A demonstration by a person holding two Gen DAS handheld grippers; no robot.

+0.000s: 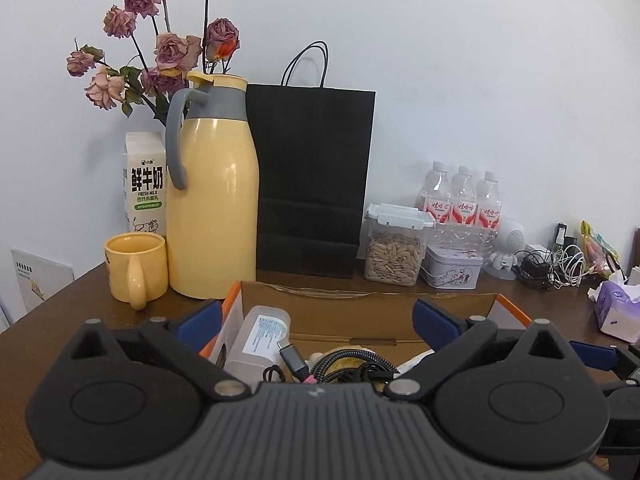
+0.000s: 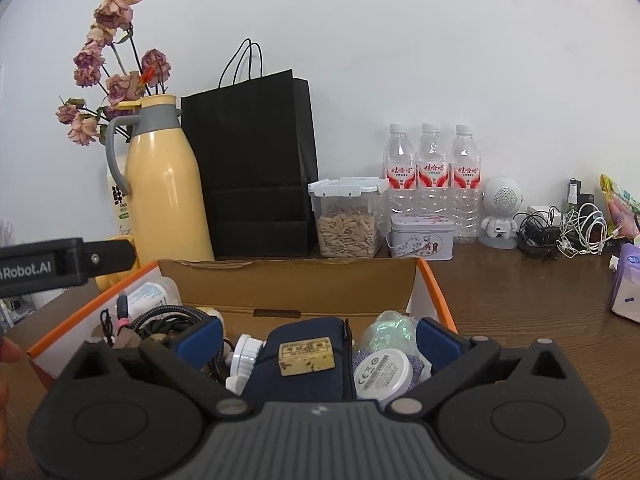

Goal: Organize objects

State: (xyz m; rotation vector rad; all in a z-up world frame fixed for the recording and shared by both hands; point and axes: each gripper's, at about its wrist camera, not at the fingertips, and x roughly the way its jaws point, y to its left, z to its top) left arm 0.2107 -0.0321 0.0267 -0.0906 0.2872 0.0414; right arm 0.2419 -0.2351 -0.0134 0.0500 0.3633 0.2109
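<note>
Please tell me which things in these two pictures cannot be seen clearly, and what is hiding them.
- Box contents, near side: both views, covered by each hand-held gripper's own body.
- Milk carton: right wrist view, mostly behind the yellow thermos; readable in the left wrist view.
- Yellow mug: right wrist view, nearly all behind the left hand-held gripper.
- Snack packet and tissue pack: cut by the right edge.
- Cable pile: too tangled to separate.

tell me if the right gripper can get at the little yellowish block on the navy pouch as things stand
Probably yes. The right gripper is open just above the box, and the yellowish block lies exposed on top of the navy pouch, between the jaws. Nothing covers it; the round white puck sits clear beside it.
</note>
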